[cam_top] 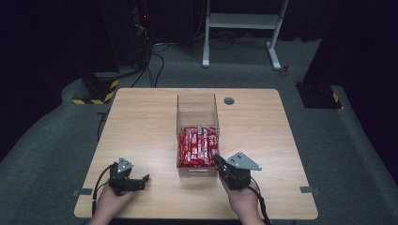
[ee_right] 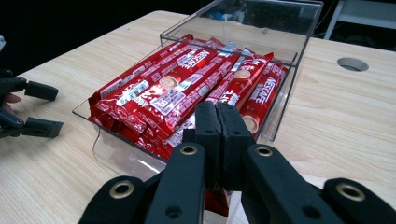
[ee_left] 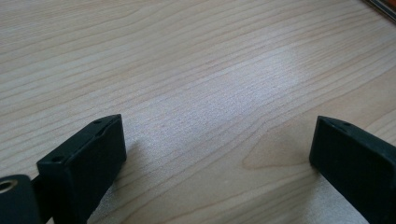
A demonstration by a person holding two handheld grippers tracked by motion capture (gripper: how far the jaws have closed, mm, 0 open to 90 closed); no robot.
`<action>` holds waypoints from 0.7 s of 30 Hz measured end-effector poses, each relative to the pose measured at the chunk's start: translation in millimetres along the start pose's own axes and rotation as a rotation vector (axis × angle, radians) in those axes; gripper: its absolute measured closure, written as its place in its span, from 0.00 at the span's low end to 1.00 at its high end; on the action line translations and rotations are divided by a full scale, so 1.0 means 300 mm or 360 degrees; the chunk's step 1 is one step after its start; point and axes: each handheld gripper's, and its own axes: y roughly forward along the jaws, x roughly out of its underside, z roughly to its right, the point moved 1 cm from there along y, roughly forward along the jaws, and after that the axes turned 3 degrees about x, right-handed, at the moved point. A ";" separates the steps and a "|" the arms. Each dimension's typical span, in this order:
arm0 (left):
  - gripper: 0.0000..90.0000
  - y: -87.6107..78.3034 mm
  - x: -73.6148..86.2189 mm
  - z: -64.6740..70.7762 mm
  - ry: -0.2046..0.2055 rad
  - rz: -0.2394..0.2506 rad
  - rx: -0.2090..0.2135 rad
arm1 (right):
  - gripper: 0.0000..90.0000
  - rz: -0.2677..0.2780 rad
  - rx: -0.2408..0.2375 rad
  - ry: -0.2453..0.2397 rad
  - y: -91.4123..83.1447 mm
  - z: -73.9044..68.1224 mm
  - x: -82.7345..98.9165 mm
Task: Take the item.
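Observation:
A clear plastic box (cam_top: 197, 97) stands in the middle of the wooden table (cam_top: 141, 122). Its near half holds a stack of red Nescafe sachets (cam_top: 198, 146). My right gripper (cam_top: 217, 159) rests just to the right of the box's near corner, its jaws shut with nothing between them. In the right gripper view the closed tips (ee_right: 219, 116) point at the sachets (ee_right: 187, 88) over the box's low front wall (ee_right: 112, 154). My left gripper (cam_top: 144, 182) lies at the near left of the table, open and empty. In its own view the left gripper (ee_left: 217, 140) spans bare wood, and the same gripper (ee_right: 39, 109) appears in the right gripper view.
A round cable hole (cam_top: 228, 101) sits in the table beyond the box on the right. Tape marks (cam_top: 82, 192) lie at the near table edges. On the floor behind stand a white desk frame (cam_top: 244, 21) and a yellow-black striped base (cam_top: 96, 96).

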 end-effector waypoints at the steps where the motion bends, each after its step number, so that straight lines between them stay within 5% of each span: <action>1: 0.04 0.000 0.000 0.000 0.0000 0.0000 0.0000 | 0.99 0.0002 0.0001 -0.0003 -0.001 0.002 -0.002; 21: 0.04 0.000 0.000 0.000 0.0000 0.0000 0.0000 | 0.98 0.0067 -0.0022 -0.0036 -0.016 0.020 -0.026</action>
